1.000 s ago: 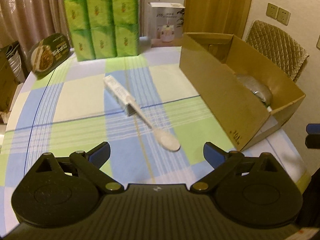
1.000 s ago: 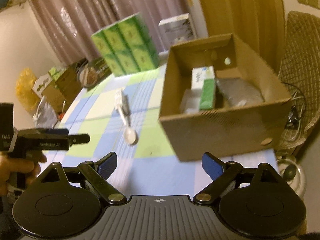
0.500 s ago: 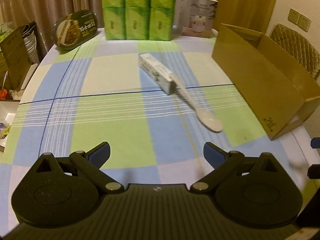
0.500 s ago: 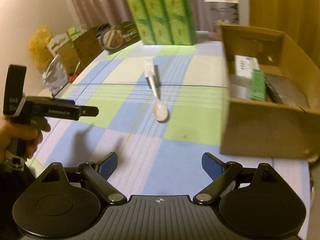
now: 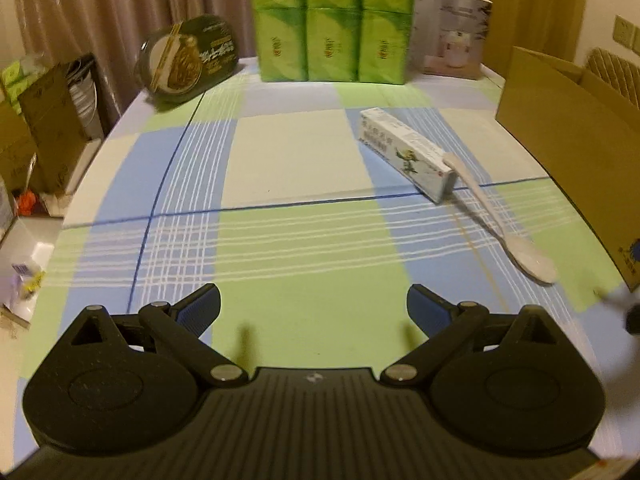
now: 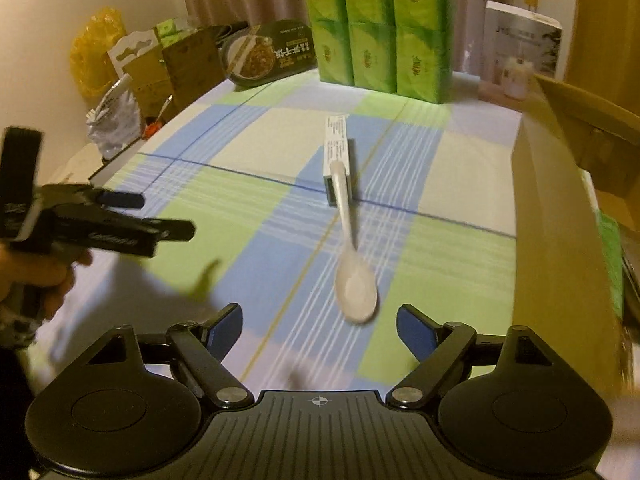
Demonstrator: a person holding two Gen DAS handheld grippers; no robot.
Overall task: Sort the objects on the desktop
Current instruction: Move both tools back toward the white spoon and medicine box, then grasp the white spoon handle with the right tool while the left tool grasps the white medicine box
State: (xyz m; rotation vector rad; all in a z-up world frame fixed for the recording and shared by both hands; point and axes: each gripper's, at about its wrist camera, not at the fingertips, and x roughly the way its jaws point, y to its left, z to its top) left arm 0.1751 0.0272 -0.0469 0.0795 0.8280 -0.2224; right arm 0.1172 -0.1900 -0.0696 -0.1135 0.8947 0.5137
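Left wrist view: left gripper (image 5: 313,309) jaws spread, nothing btwn them, over bare checked tablecloth (image 5: 280,152). White spoon (image 5: 508,232) lies w/ handle tip on the slim white carton (image 5: 404,154), near the cardboard box (image 5: 568,152).

Right wrist view: right gripper (image 6: 319,330) jaws closing but apart, empty; spoon bowl (image 6: 355,290) just ahead of the 2 pads. Step, I judge: approach for pickup. Next calls for jaws straddling the spoon, then into the box.
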